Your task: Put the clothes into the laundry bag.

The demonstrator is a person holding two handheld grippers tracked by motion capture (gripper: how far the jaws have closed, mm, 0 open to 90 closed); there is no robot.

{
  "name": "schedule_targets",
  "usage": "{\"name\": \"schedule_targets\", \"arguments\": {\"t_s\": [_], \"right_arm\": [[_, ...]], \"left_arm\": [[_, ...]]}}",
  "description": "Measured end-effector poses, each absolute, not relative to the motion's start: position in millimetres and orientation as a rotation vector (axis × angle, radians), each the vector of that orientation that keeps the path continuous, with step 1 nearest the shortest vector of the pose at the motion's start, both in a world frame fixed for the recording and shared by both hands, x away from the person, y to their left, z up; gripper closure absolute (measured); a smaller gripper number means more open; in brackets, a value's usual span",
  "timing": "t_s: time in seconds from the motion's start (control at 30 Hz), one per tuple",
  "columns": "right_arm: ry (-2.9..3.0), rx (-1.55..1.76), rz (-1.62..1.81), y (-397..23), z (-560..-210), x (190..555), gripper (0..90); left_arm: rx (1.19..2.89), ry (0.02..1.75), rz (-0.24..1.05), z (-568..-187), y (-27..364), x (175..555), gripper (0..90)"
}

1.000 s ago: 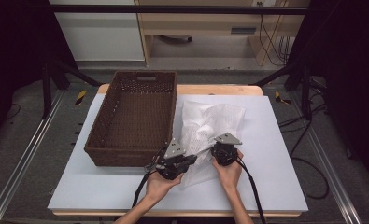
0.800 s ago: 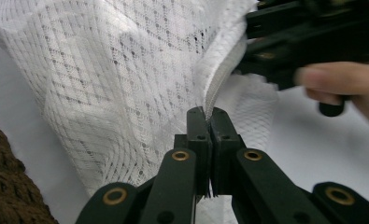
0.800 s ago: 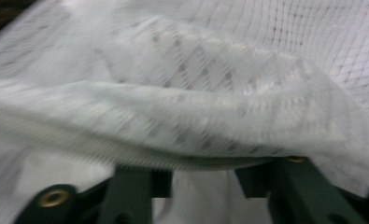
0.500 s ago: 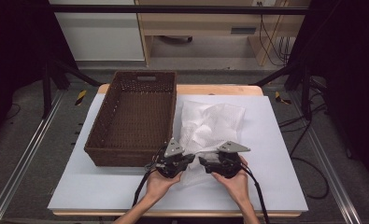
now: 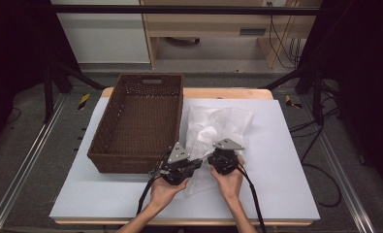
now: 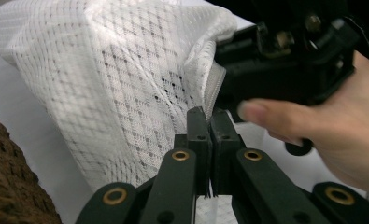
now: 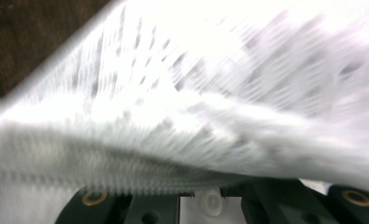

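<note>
White mesh bag (image 5: 218, 131) lying mid-bench beside the wicker basket (image 5: 140, 121), its near hem clenched in the left gripper (image 6: 209, 122) and right gripper (image 5: 217, 160) fingers, apparently to spread its mouth.

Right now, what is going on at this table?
A person works a white mesh laundry bag with a gripper in each hand. The left gripper is clamped shut on the bag's near edge. The right gripper sits at the same edge just beside it; its jaws have just been closing, with mesh draped over them, though blur hides the grip. A brown wicker basket stands empty beside the bag on the white table.
</note>
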State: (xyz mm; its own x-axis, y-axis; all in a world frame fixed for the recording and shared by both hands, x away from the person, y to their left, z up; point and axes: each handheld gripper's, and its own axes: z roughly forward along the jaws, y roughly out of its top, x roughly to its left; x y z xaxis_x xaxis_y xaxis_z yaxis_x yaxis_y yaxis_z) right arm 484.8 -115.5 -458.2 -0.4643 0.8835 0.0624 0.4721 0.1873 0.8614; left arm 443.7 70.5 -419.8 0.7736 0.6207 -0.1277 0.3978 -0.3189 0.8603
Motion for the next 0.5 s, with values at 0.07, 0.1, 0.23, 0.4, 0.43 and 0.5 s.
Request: {"name": "schedule_targets", "arguments": {"t_s": [0.07, 0.1, 0.23, 0.4, 0.43, 0.5], "right_arm": [[1.958, 1.294, 1.216, -117.0, -457.3, 492.4, 81.3], [1.931, 1.320, 1.216, -118.1, -459.3, 497.4, 81.2], [1.905, 1.357, 1.060, -117.1, -478.1, 515.4, 80.4], [1.985, 1.338, 1.094, -121.5, -477.5, 512.3, 67.6], [2.002, 1.315, 1.121, -125.3, -474.9, 508.2, 62.2], [2.043, 1.287, 1.154, -133.7, -470.5, 497.9, 51.6]], "left_arm": [[1.950, 0.756, 0.274, -416.5, 70.3, 441.1, 88.3], [1.947, 0.750, 0.275, -415.1, 70.1, 439.9, 88.3], [1.966, 0.750, 0.268, -418.2, 67.3, 440.3, 88.3], [1.988, 0.775, 0.262, -429.0, 65.8, 445.8, 88.3], [1.990, 0.778, 0.266, -429.6, 66.4, 446.8, 88.3], [1.984, 0.790, 0.269, -430.8, 67.4, 448.3, 88.3]]}}
